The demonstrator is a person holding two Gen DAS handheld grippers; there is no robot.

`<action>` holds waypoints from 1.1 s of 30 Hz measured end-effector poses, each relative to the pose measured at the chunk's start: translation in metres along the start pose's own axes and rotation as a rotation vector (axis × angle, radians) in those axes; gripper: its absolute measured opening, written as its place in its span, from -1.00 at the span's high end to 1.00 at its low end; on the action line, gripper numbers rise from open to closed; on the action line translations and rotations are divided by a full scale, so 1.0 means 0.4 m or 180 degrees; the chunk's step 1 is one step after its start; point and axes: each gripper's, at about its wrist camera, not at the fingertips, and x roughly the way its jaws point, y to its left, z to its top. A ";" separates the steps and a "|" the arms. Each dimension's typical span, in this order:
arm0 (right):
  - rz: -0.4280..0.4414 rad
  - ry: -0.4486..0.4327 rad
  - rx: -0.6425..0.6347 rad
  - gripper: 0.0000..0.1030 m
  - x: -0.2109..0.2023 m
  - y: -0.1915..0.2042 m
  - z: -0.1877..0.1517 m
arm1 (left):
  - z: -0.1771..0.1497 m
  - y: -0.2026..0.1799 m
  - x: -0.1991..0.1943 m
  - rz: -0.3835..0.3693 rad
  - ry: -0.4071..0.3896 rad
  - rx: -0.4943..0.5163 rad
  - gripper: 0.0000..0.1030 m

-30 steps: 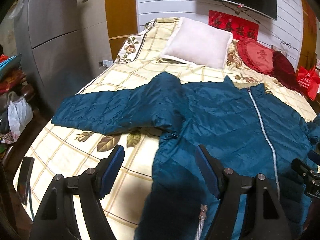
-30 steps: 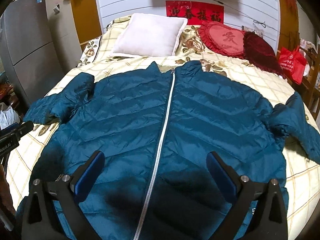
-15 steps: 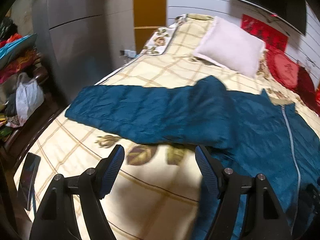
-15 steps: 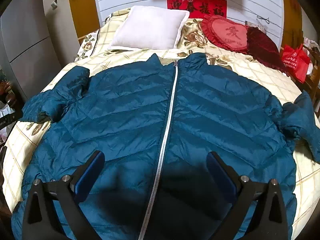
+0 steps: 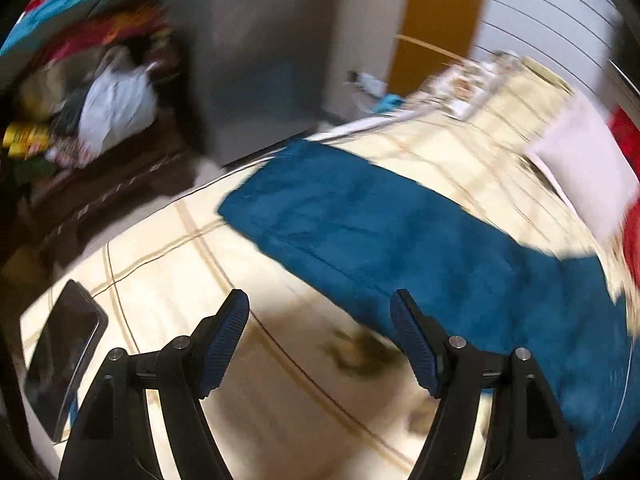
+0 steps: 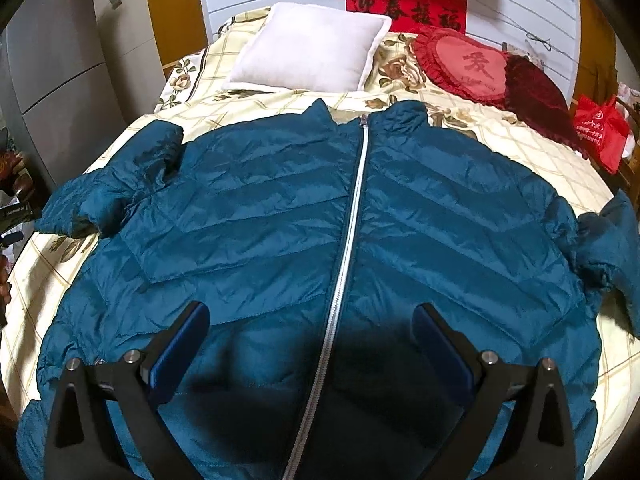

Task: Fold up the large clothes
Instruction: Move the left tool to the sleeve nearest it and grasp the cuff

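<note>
The teal puffer jacket (image 6: 320,240) lay face-up, spread flat on the bed (image 6: 532,148), zipped shut w/ its silver zipper (image 6: 348,248) running down the middle. Its collar pointed toward the white pillow (image 6: 308,48) at the head of the bed. Rel. to the jacket: the white pillow sat just beyond the collar, the red heart cushion (image 6: 472,64) beyond the collar to the right, w/ a dark red cushion (image 6: 536,96) touching that one. A red bag (image 6: 600,128) stood off the bed's edge, well right of the jacket.

The right gripper (image 6: 312,340) hovered over the lower front of the jacket, jaws wide apart, holding nothing; its shadow fell on the fabric around the zipper.

The left wrist view was blurred. The left gripper (image 5: 320,336) hung over bare checked bedsheet (image 5: 168,264) just beside the jacket's sleeve (image 5: 360,232), jaws apart & empty. The sleeve lay stretched straight out across the sheet, its cuff end near the bed's edge. A dark phone (image 5: 60,356) lay on the sheet, apart from the sleeve, near the bed's corner. Beyond the cuff, off the bed, stood a grey cabinet (image 5: 260,60) & a cluttered pile w/ a white plastic bag (image 5: 116,108).
</note>
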 end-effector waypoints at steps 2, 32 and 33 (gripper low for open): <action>0.0016 0.0008 -0.0002 -1.00 0.005 0.002 0.000 | 0.019 0.032 0.038 0.0050 0.0052 -0.0226 -0.09; -0.0050 0.0086 -0.0144 -1.00 0.110 0.045 0.052 | 0.079 0.062 0.180 -0.0382 0.0042 -0.0823 1.00; -0.0065 0.0085 -0.0150 -1.00 0.108 0.043 0.050 | 0.079 0.062 0.160 -0.0443 -0.0009 -0.0858 1.00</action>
